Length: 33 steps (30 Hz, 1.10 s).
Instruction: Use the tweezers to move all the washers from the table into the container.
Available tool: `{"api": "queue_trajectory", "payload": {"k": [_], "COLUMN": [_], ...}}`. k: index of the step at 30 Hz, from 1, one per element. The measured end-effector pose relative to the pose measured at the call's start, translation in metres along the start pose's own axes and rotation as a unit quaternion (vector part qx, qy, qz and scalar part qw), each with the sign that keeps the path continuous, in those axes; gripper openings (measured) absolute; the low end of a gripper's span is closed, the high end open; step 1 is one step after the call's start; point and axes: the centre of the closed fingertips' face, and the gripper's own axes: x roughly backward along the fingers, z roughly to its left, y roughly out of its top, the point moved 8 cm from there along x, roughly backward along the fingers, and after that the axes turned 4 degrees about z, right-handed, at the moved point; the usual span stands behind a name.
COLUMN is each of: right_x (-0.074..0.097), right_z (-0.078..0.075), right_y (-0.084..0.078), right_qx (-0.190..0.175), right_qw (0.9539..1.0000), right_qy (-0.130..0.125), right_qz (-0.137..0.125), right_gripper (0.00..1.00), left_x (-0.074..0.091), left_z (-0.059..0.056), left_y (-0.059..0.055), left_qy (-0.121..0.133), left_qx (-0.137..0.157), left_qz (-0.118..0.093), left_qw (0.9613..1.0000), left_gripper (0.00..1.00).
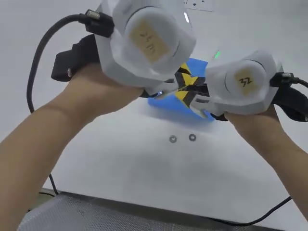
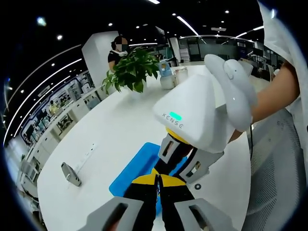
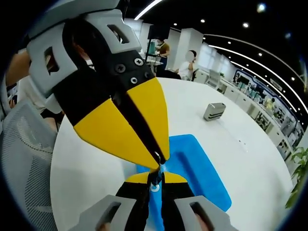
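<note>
Both grippers meet tip to tip above the blue container (image 1: 166,102), with my left gripper (image 1: 183,77) coming from the left and my right gripper (image 1: 193,94) from the right. In the right gripper view, a thin pale-blue piece, apparently the tweezers (image 3: 155,186), is pinched in my right gripper (image 3: 155,182). The left gripper's yellow fingertips (image 3: 144,120) are closed on its upper end. My left gripper (image 2: 158,182) is shut, facing the right gripper's white body (image 2: 192,118). Two washers (image 1: 172,139) (image 1: 192,137) lie on the white table nearer me than the container (image 2: 130,173) (image 3: 202,168). One washer (image 2: 198,186) lies under the right gripper.
A small grey device (image 2: 70,174) (image 3: 214,111) stands on the table beyond the container. A potted plant (image 2: 132,70) sits further back, and people stand in the background. A mesh chair (image 1: 72,214) and a cable (image 1: 260,219) are at the table's near edge.
</note>
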Motion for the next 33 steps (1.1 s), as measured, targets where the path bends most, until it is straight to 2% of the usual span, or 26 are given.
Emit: {"api": "queue_trajectory", "payload": {"k": [5,16,24,28,33], "right_x": [0.0,-0.008,-0.012,-0.008,0.007], "right_z": [-0.002,-0.009,-0.013,-0.012,-0.008], "right_y": [0.0,-0.001,-0.006,-0.005,0.007], "right_qx": [-0.003,-0.006,-0.028,-0.029,-0.031], "right_qw": [1.0,1.0,0.9995,0.9994,0.999], "right_qy": [-0.001,0.001,0.015,0.015,0.006], "right_qz": [-0.001,-0.002,-0.007,-0.009,-0.03], "right_gripper": [0.04,0.04,0.06,0.07,0.07], "left_x": [-0.001,-0.007,-0.014,-0.008,0.006], "left_z": [0.003,0.008,0.007,0.007,0.005], "left_y": [-0.001,-0.003,-0.007,-0.005,0.005], "left_qy": [-0.001,0.003,0.003,0.001,0.003], "left_qx": [0.006,0.002,-0.019,-0.02,-0.029], "left_qz": [-0.005,-0.002,0.01,0.009,0.001], "left_qw": [1.0,1.0,0.9998,0.9998,0.9996], "left_gripper": [0.0,0.0,0.0,0.0,0.0]}}
